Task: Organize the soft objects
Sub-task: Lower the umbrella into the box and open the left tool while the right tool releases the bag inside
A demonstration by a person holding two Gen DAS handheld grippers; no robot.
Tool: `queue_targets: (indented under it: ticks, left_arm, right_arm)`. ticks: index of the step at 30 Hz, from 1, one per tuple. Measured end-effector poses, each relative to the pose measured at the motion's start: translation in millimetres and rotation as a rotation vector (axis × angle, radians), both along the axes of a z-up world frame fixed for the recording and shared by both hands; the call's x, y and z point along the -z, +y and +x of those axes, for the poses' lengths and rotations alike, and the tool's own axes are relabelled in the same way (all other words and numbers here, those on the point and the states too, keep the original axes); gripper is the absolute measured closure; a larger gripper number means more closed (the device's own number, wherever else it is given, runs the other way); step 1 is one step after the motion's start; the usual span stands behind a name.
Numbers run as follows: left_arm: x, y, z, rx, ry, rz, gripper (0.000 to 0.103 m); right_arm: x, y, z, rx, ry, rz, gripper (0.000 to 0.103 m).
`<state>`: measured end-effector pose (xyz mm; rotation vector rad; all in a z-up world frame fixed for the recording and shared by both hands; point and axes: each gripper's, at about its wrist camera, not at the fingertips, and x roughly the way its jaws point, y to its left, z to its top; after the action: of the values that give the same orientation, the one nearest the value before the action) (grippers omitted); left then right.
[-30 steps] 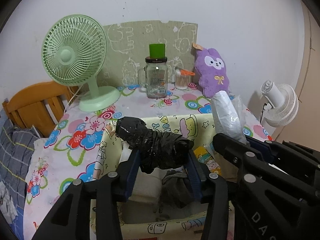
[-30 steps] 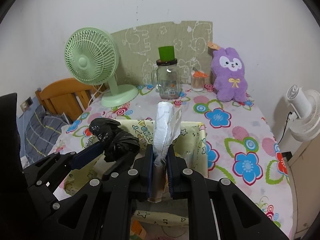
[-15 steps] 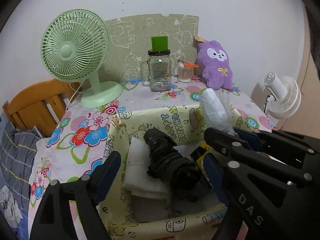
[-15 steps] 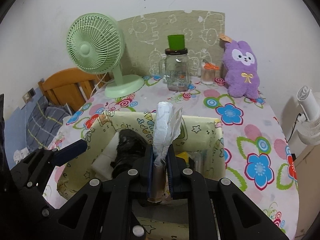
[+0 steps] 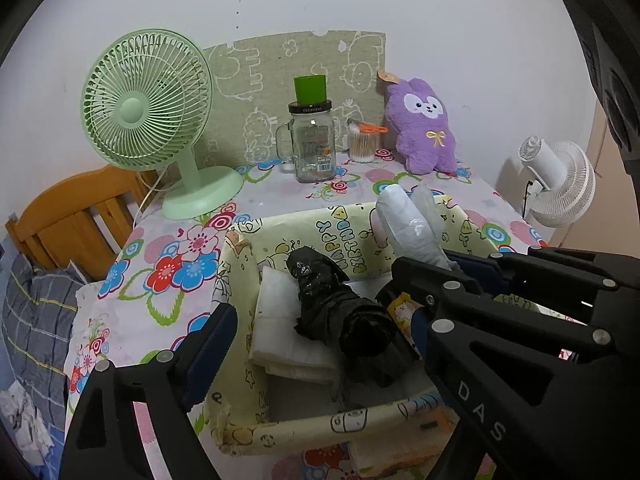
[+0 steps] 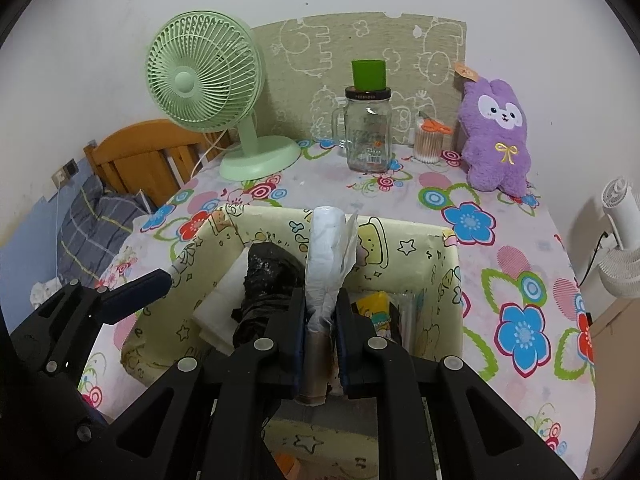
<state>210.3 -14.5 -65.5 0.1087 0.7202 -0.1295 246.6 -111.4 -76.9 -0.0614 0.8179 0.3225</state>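
A black plastic-bag roll lies loose in the yellow cartoon-print box, resting on folded white cloth. My left gripper straddles it with its jaws opening wide, and the pads do not touch the roll. My right gripper is shut on a white plastic-bag roll, held upright over the box beside the black roll. In the left wrist view the white roll sticks up above the right gripper's black fingers. A purple plush toy sits at the back of the table.
A green desk fan, a glass jar with a green cup on it and a cotton-swab tub stand behind the box. A wooden chair is at the left and a white fan at the right. Small packets lie in the box's right side.
My left gripper let go of the black roll, which dropped into the box, and its jaws spread wide. The right gripper kept its grip on the white roll over the box.
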Motion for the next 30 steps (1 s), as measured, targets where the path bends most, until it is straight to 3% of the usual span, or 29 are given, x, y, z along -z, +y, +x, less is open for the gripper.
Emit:
queue_targets:
  ticks: [10, 11, 13, 14, 15, 30]
  left_arm:
    - [-7.0, -1.8, -15.4, 0.009, -0.022, 0.007, 0.008]
    - [-7.0, -1.9, -16.5, 0.006, -0.023, 0.012, 0.007]
    - [-7.7, -1.7, -19.3, 0.007, -0.024, 0.011, 0.005]
    - [-8.5, -1.2, -20.9, 0.007, -0.026, 0.01, 0.004]
    - [-8.8, -1.3, -22.1, 0.007, -0.028, 0.011, 0.004]
    - [-21.5, -6.8, -54.7, 0.009, -0.06, 0.003, 0.001]
  right_arm:
    - [-7.8, -4.6, -14.0, 0.019, -0.011, -0.028, 0.086]
    - [-8.8, -5.1, -15.3, 0.023, -0.011, -0.032, 0.08]
    - [-11.5, -6.3, -18.4, 0.033, -0.027, -0.042, 0.053]
    - [-13.6, -6.8, -21.3, 0.031, -0.042, -0.041, 0.032]
    - [-16.4, -7.3, -25.5, 0.026, -0.066, -0.039, 0.028]
    - [-36.4, -10.9, -64.6, 0.021, -0.121, -0.041, 0.022]
